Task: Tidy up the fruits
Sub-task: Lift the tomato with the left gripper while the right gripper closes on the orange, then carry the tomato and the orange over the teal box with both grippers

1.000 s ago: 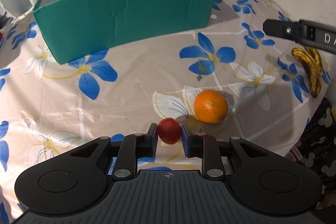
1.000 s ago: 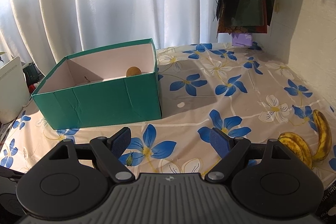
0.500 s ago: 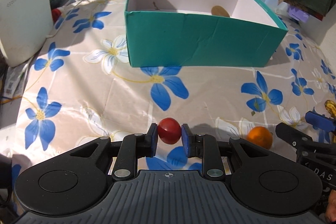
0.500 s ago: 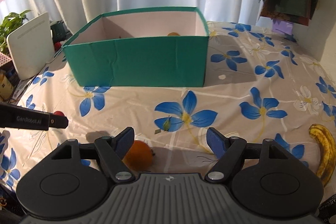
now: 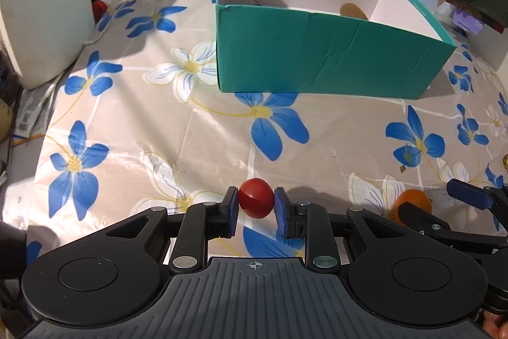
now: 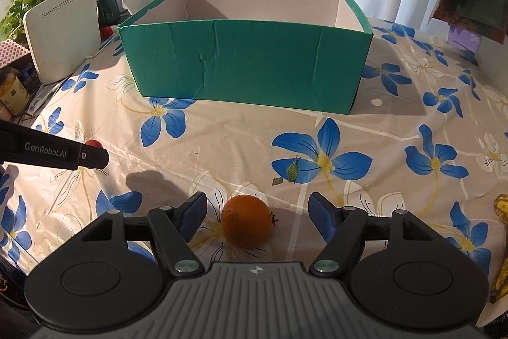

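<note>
Left gripper (image 5: 256,208) has its jaws pinched on a small red fruit (image 5: 256,201), carried above the flowered surface (image 5: 197,129), well short of the green box (image 5: 317,59). Right gripper (image 6: 256,220) has jaws spread wide, one on each side of the orange (image 6: 247,221), not touching it; the orange sits on the surface. Banana (image 6: 503,243) lies at the right edge, near the surface's rim. One brownish round fruit (image 5: 353,11) is already inside the box, far right corner.

Risks as I see them:
- Red fruit is round and smooth, gripped by the pad (image 5: 231,208) tips only. A tilt or jolt on the way to the box could let it squirt out and roll off the surface.
- Box wall is tall. If the left gripper comes in too low, the fruit or jaws hit the front wall and shove the light cardboard box back.
- Orange is free to roll. If the right jaws close off-centre, one pad touches first and nudges it away, toward the near edge.
- The two grippers are close together; the left one's finger shows in the right view beside the red fruit. Moving both toward the box at once could clash them.
- Squeezing too hard may bruise the soft red fruit.
</note>
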Demonstrator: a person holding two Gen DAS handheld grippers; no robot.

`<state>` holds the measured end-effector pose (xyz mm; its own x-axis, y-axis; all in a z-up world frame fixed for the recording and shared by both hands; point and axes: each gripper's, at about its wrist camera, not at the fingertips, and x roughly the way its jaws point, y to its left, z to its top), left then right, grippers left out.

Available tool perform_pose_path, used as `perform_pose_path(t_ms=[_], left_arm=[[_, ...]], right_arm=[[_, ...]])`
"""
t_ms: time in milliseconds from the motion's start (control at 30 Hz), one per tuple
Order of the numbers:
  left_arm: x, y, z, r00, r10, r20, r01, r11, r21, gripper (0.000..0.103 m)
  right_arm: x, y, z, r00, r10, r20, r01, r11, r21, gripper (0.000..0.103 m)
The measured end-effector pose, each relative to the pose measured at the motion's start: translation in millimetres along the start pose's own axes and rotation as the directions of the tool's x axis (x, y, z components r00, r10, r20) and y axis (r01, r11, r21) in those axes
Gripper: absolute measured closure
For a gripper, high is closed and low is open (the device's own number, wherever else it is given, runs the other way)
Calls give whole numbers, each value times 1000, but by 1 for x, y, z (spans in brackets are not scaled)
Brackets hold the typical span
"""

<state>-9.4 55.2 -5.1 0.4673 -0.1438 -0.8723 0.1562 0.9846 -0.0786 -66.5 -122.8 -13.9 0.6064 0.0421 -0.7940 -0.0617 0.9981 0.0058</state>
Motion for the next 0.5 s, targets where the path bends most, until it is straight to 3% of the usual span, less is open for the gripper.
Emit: perform_pose_path(t_ms=[300,500], left_arm=[[5,5,4,1000,10,-14,-10,1000,0,76],[8,5,6,1000,11,-24,-11,1000,2,76]], right_arm=[[19,5,0,997,26,-72,-27,1000,-9,52],[24,5,1,996,7,-86,-9,1000,-25,56]])
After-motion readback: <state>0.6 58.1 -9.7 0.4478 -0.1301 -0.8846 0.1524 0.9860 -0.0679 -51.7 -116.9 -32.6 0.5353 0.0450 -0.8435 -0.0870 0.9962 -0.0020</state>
